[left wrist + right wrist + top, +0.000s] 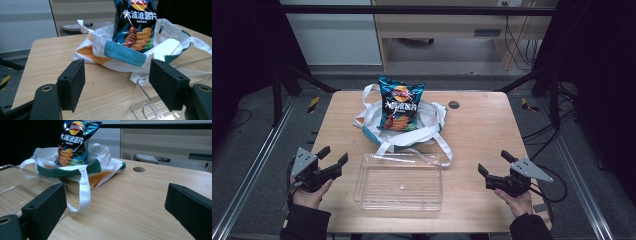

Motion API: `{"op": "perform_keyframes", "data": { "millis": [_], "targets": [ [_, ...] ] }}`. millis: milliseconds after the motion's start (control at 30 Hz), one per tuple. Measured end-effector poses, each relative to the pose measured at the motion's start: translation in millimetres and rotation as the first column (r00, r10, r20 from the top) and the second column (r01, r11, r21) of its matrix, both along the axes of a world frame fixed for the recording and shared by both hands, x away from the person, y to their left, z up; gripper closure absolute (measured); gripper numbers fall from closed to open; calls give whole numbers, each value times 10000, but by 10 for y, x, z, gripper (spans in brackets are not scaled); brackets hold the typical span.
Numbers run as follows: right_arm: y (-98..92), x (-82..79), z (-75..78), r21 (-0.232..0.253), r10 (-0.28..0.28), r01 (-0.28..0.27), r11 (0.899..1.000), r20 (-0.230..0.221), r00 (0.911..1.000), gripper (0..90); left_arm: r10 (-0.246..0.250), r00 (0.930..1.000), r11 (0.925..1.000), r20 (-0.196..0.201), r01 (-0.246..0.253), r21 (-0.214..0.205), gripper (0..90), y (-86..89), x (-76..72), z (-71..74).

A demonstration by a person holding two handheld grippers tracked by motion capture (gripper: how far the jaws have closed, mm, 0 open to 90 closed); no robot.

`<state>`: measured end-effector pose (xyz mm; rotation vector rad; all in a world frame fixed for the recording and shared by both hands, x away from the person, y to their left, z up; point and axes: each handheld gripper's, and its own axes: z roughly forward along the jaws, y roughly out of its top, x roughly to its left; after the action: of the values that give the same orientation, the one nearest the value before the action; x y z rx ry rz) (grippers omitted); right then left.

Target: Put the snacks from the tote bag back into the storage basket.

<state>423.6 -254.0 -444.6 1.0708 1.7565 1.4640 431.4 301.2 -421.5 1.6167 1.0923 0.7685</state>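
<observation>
the left gripper (335,156) hovers at the table's (482,130) near left corner, jaws spread wide with nothing between them. the right gripper (493,163) mirrors it at the near right, equally wide and empty. between them lies a clear plastic box (399,187) (empty, open-topped). just beyond it a white tote bag (432,117) lies slumped open, a bag of chips (399,103) propped upright in it, well apart from both grippers.
</observation>
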Motion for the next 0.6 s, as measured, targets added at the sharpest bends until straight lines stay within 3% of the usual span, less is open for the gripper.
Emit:
{"op": "perform_keyframes", "data": {
  "millis": [600],
  "targets": [
    [3, -23, -2, -86, 16, -18, 10000, -216, 9998, 45, -304, 9995, 9992, 72, 306, -250, 288, -85, 0, 132]
  ]
}}
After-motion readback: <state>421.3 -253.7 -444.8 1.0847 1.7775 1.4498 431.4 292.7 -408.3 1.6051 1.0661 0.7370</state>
